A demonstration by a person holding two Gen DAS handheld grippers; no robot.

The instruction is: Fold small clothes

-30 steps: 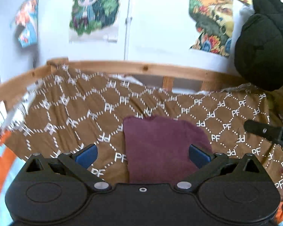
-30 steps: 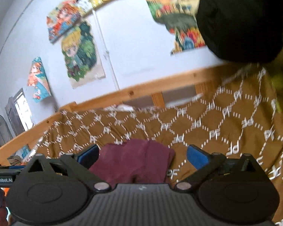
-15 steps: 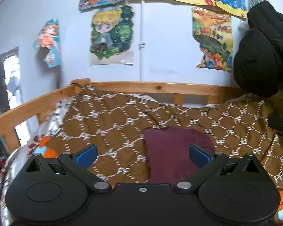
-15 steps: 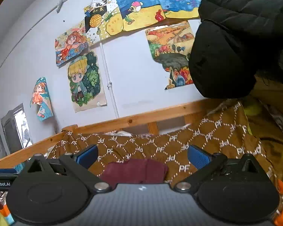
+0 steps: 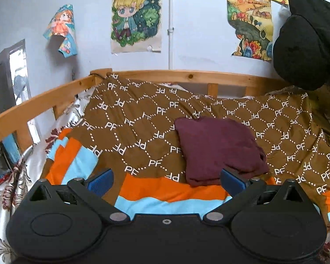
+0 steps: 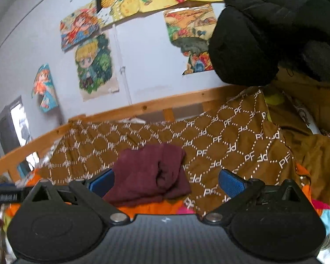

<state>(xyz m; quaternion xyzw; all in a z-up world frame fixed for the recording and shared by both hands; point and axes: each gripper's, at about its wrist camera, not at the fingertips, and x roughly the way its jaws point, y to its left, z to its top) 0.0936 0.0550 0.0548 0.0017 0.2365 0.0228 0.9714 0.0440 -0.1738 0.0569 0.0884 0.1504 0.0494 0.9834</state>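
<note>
Lying folded on the brown blanket (image 5: 143,118) with the white "PF" pattern, the maroon garment (image 5: 217,149) is resting as a compact rectangle near the middle of the bed, its near edge sitting just at the border where the brown blanket is giving way to orange and light-blue bedding (image 5: 169,191). The left gripper (image 5: 166,179) is hovering in front of it with its blue-padded fingers (image 5: 100,181) spread wide apart, holding nothing; the right-hand pad is appearing just in front of the garment's near right corner, though whether it is touching the cloth is not clear from this angle.

In the right wrist view the right gripper (image 6: 166,180) is likewise standing wide open and empty, its fingers (image 6: 231,183) framing the blanket (image 6: 231,145). The maroon garment (image 6: 151,173) is showing between them, nearer the left pad, with a loose crease running down its near side. That pad is overlapping the garment's left edge in the picture, but contact cannot be told. At the far left edge of this view, part of the other gripper's black body is poking in, blurred.

A wooden bed rail (image 5: 187,77) is running behind the blanket, a bulky black jacket (image 5: 308,39) is hanging at the right, and colourful posters (image 5: 136,19) are covering the pale wall.
</note>
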